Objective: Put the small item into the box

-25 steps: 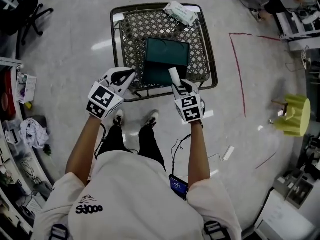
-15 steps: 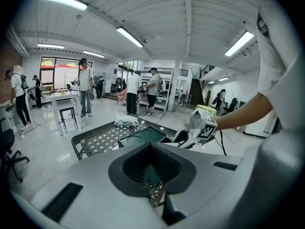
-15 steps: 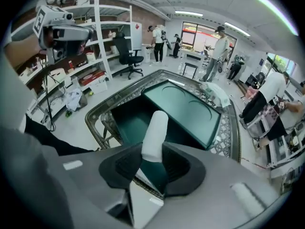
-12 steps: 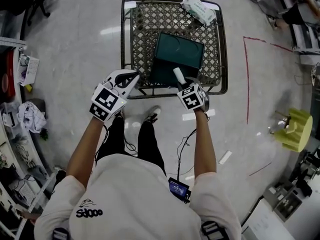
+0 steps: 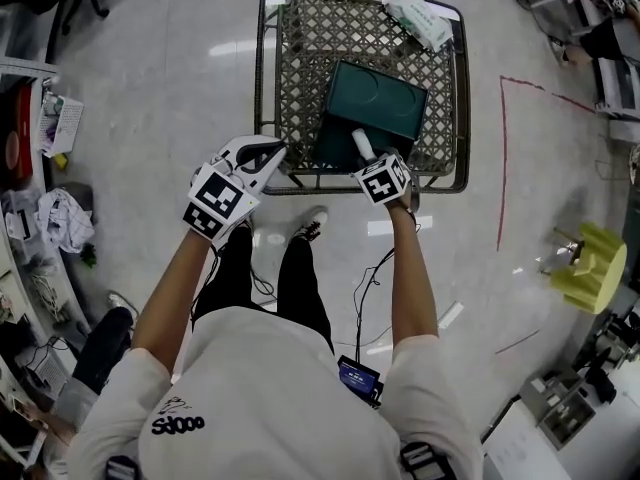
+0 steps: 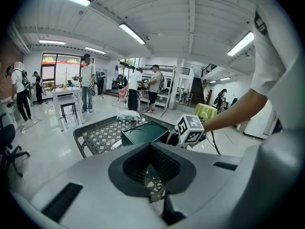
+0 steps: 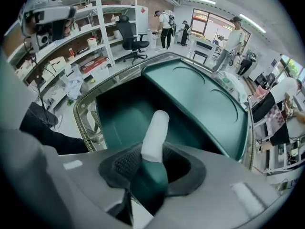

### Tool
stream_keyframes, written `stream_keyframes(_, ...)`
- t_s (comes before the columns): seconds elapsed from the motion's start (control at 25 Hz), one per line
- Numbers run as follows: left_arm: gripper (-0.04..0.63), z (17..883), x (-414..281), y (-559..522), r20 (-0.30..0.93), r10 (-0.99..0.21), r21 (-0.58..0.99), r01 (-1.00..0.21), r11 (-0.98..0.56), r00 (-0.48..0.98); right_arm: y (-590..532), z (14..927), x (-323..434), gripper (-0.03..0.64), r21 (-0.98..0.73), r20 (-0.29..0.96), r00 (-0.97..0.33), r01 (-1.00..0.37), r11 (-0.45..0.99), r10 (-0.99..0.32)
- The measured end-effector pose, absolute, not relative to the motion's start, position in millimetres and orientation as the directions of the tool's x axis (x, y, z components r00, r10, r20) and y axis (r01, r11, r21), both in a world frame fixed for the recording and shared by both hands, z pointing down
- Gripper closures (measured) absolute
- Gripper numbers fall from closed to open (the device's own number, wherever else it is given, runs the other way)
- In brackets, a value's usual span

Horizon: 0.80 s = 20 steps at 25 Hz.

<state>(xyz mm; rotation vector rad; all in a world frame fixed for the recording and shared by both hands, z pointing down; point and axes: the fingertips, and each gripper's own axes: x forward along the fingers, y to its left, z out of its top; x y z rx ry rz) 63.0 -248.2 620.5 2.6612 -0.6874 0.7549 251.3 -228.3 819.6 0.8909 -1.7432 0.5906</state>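
A dark green box [image 5: 385, 103] lies open in a wire basket [image 5: 268, 88] on the floor, its lid folded back. My right gripper [image 5: 366, 160] holds a small tube [image 5: 361, 144] with a white cap and green body over the box's near edge. In the right gripper view the tube [image 7: 155, 130] stands up between the jaws of that gripper [image 7: 151, 173], above the box's hollow [image 7: 126, 111]. Those jaws are opening, the tube still between them. My left gripper [image 5: 268, 156] hangs at the basket's near left corner, shut and empty, and looks toward the box [image 6: 143, 132].
A white packet [image 5: 418, 18] lies at the basket's far right corner. A red tape line [image 5: 502, 158] runs along the floor to the right, with a yellow stool [image 5: 590, 268] beyond it. Cluttered shelves [image 5: 40, 168] stand at the left. Several people [image 6: 88, 82] stand far off.
My right gripper has carried the tube forward, from the basket's near rim to over the box's near edge. The left gripper has stayed by the basket's corner.
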Motion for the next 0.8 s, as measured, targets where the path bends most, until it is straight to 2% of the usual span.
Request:
stream_keyframes(0.2, 0.589, 622, 61, -248, 0.551, -0.359, 0.155, -0.515, -0.843, 0.753, -230, 824, 261, 0.460, 0.076, 0.947, -0.130, -0.798, 0.598, -0.294)
stream_keyframes(0.52, 0.591, 617, 66, -249, 0.534, -0.343, 0.167, -0.493, -0.854, 0.773, -228, 821, 272, 0.430, 0.051, 0.953, -0.130, -0.821, 0.569, -0.273)
stream_keyframes(0.8, 0.589, 609, 66, -247, 0.521, -0.340, 0.171, -0.486, -0.857, 0.783, -232, 791, 272, 0.442, 0.044, 0.926, -0.157, -0.859, 0.510, -0.343)
